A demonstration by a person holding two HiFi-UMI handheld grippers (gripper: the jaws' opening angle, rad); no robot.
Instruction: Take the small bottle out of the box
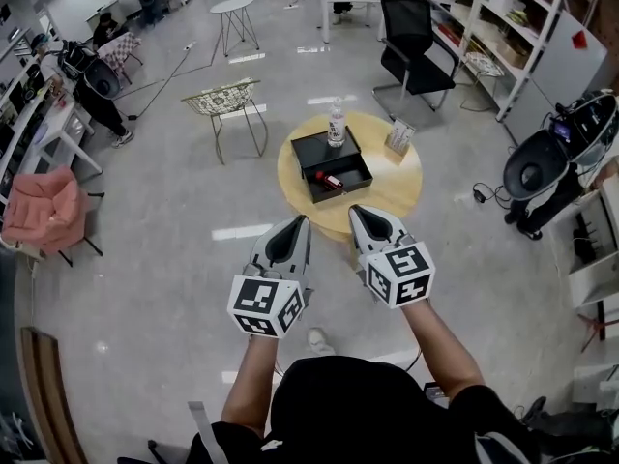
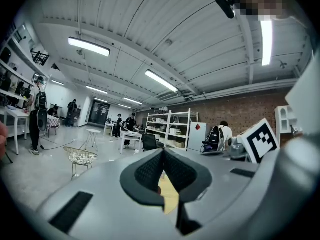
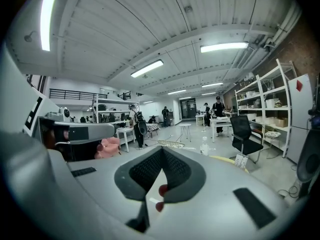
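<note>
An open black box (image 1: 332,165) rests on a round yellow table (image 1: 392,187). A small red bottle (image 1: 329,179) lies in its front tray. Both grippers hover side by side short of the table's near edge, pointing at the box. My left gripper (image 1: 298,220) is shut and holds nothing; in the left gripper view its jaws (image 2: 163,151) meet at the tip, with a strip of the table (image 2: 170,196) below. My right gripper (image 1: 360,211) is shut and empty too; in the right gripper view (image 3: 162,150) red bits of the bottle (image 3: 163,189) peek under the jaws.
A clear water bottle (image 1: 336,124) and a small card stand (image 1: 398,139) share the table behind the box. Round about stand a wire chair (image 1: 227,100), a black office chair (image 1: 414,32), a white side table (image 1: 232,8) and shelves (image 1: 503,17). People stand far off at the left.
</note>
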